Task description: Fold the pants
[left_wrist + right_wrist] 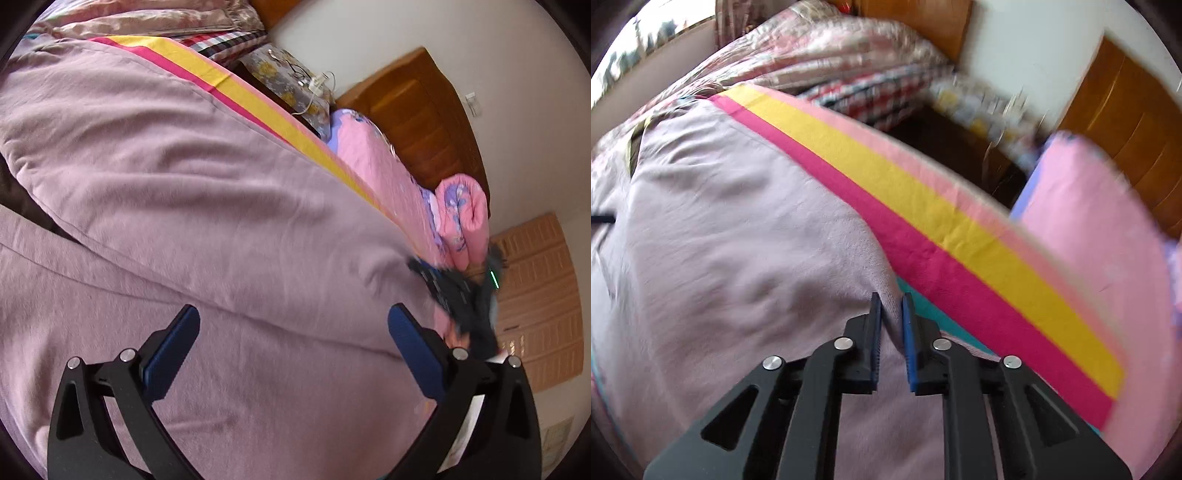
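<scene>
The mauve pants (192, 206) lie spread over the bed and fill most of the left wrist view, with a folded edge running across. My left gripper (293, 321) is open and empty just above the fabric. In the right wrist view the same pants (720, 229) cover the left half. My right gripper (891, 300) is shut on a pinched edge of the pants, beside the striped sheet. The other gripper (458, 295) shows blurred at the pants' right edge in the left wrist view.
A sheet with pink and yellow stripes (923, 229) lies under the pants. A pink quilt (388, 162) and its rolled end (463, 218) lie beyond. A wooden headboard (424, 122), pillows (229, 40) and a floral cushion with cables (291, 81) are further off.
</scene>
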